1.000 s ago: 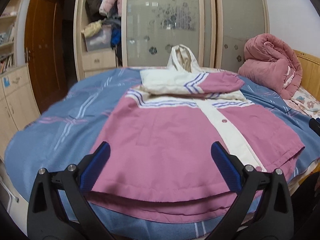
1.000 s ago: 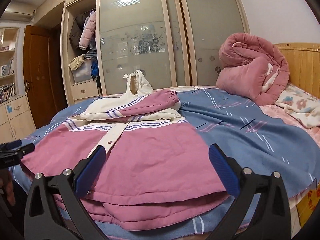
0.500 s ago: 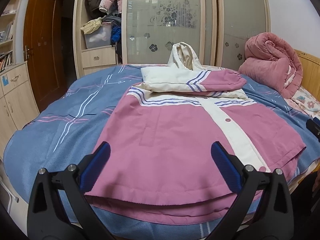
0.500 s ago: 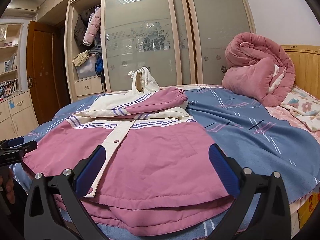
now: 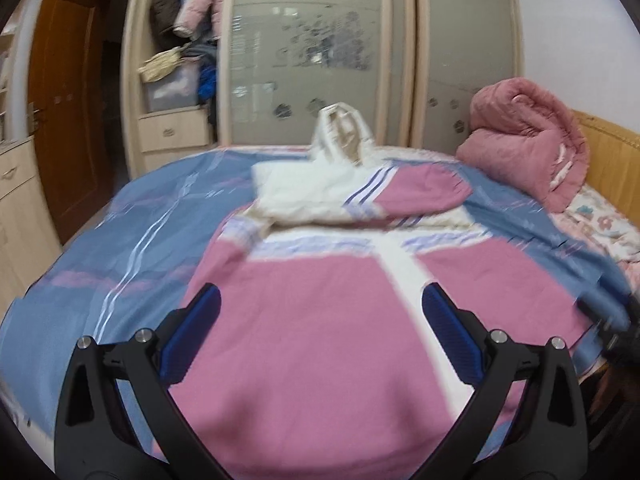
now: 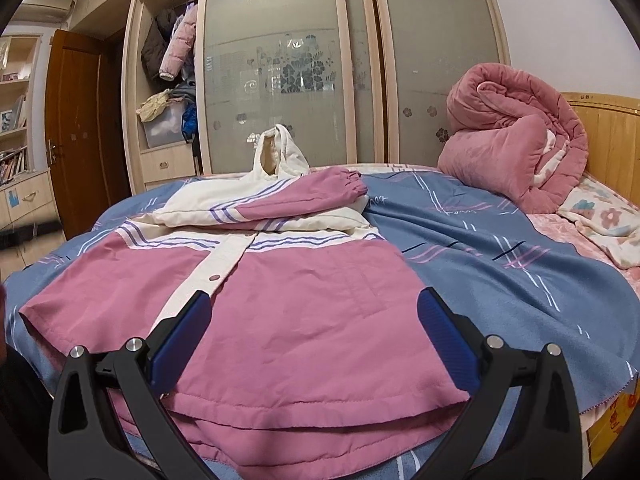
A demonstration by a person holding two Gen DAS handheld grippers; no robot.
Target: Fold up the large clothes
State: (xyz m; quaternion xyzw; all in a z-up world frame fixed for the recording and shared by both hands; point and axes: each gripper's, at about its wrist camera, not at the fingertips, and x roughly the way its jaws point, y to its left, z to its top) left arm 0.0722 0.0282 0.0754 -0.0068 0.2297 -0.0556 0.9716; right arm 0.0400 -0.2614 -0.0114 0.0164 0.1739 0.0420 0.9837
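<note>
A pink and cream hooded jacket [image 5: 320, 312] lies front up on the bed, sleeves folded across its chest, hood at the far end. It also shows in the right wrist view [image 6: 304, 300]. My left gripper [image 5: 320, 328] is open and empty, over the jacket's near hem on its left half. My right gripper [image 6: 312, 332] is open and empty, just above the hem on the jacket's right half. The right gripper shows blurred at the right edge of the left wrist view [image 5: 612, 316].
The bed has a blue striped sheet [image 6: 500, 248]. A rolled pink quilt [image 6: 516, 140] lies at the wooden headboard [image 6: 608, 140] on the right. A wardrobe with glass sliding doors [image 6: 288, 72] stands behind the bed. A brown door [image 6: 76, 128] is at left.
Both grippers have moved forward and lower over the jacket's hem. The jacket has not moved. The jaws stay open.
</note>
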